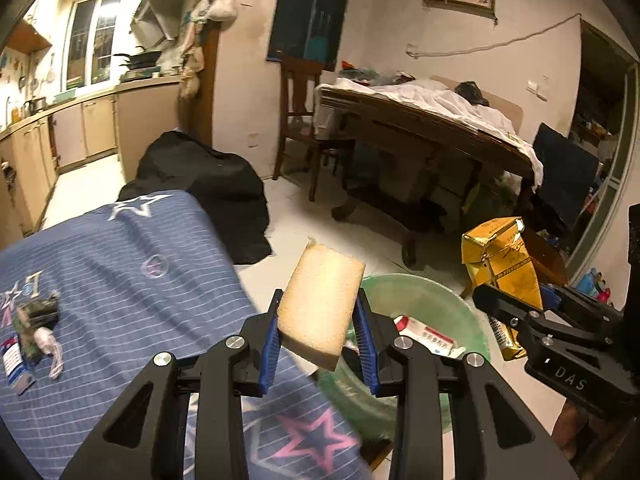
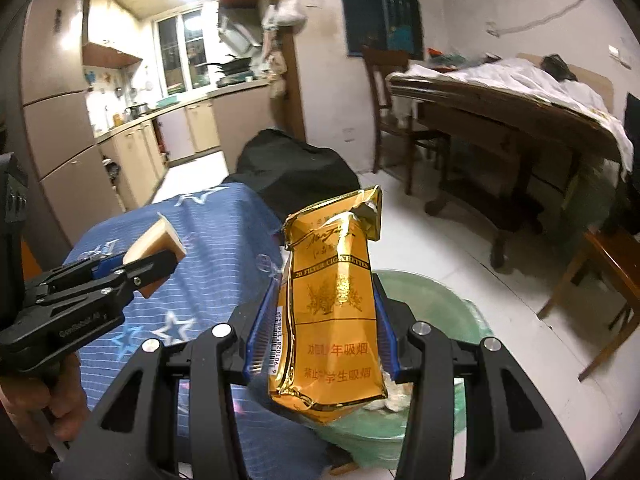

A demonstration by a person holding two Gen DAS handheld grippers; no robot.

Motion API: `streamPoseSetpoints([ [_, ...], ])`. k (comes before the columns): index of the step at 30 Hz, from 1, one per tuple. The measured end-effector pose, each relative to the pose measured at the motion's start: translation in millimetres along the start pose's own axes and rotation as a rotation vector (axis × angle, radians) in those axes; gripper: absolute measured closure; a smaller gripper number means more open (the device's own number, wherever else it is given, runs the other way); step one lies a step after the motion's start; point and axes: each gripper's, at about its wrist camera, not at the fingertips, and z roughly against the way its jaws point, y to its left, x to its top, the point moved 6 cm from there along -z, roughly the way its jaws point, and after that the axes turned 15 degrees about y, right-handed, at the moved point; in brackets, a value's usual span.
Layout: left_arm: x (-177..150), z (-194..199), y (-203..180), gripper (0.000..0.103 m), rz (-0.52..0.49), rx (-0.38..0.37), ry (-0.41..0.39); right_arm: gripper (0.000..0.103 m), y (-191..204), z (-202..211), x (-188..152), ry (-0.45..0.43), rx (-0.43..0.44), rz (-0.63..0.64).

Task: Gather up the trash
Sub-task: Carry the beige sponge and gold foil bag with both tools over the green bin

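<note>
The left gripper clamped a tan foam sponge block, and the right gripper pinched a crumpled gold cigarette pack; both hung above the pale green plastic basin, apparently ready for dropping.

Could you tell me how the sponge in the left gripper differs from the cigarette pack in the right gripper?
The sponge is a pale, matte, porous block; the cigarette pack is a shiny gold, printed, crumpled wrapper. The sponge keeps its blocky shape, while the cigarette pack is creased and torn open on top. Both are clamped between blue pads above the green bin.
</note>
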Motion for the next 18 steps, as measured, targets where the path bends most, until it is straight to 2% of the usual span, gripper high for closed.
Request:
streamPoseSetpoints([
  [9, 15.7, -60.0, -59.0, 0.069, -0.089, -0.063, 0.078, 0.06, -50.0, -24.7, -12.9, 0.109, -0.032, -0.076],
  [18, 12.6, -118.2, -65.6, 0.069, -0.098, -0.064, 0.187, 0.059, -75.9, -47.6, -21.5, 0.212, -0.015, -0.116],
])
